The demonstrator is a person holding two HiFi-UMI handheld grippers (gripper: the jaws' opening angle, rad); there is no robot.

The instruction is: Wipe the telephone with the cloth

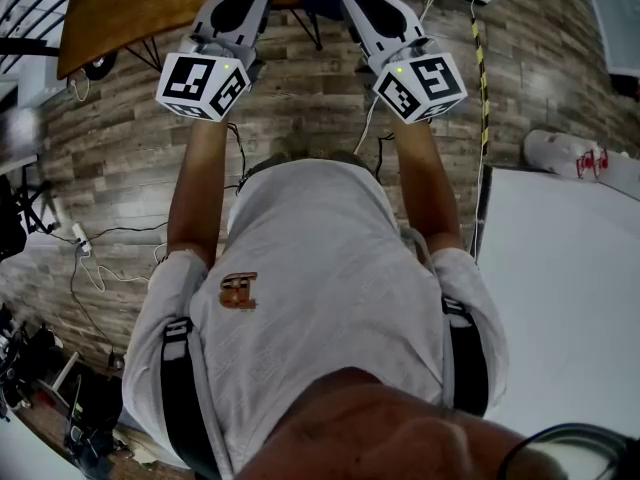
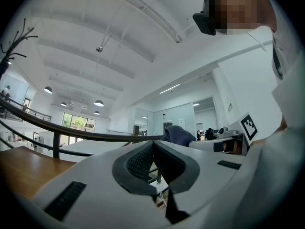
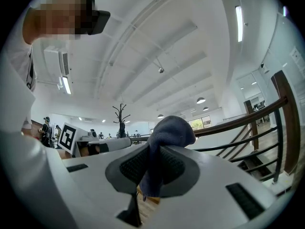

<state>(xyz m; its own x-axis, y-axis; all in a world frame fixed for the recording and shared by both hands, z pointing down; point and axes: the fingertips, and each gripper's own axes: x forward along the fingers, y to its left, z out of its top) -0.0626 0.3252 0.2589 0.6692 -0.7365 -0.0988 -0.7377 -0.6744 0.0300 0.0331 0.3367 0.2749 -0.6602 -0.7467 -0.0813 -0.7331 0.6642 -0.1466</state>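
A wood-plank floor (image 1: 330, 108) lies under the person, with the edge of a wooden table (image 1: 130, 8) at the top of the head view and both grippers raised toward it.

The right gripper (image 3: 151, 168) is clamped on the dark blue cloth (image 3: 167, 137). A bunched wad of it stands above the pads and a tail hangs below, so there is probably enough loose fabric to wipe with. The left gripper (image 2: 153, 156) has its pads pressed together with nothing between them; it looks free to steady something later. The two grippers are held side by side, apart, and pointing upward.

The telephone shows in no view, so wiping cannot start from here.

There is open air around both grippers. The table edge is close ahead, a white surface (image 1: 560, 298) bounds the right side, and cables (image 1: 100, 268) trail across the floor on the left.
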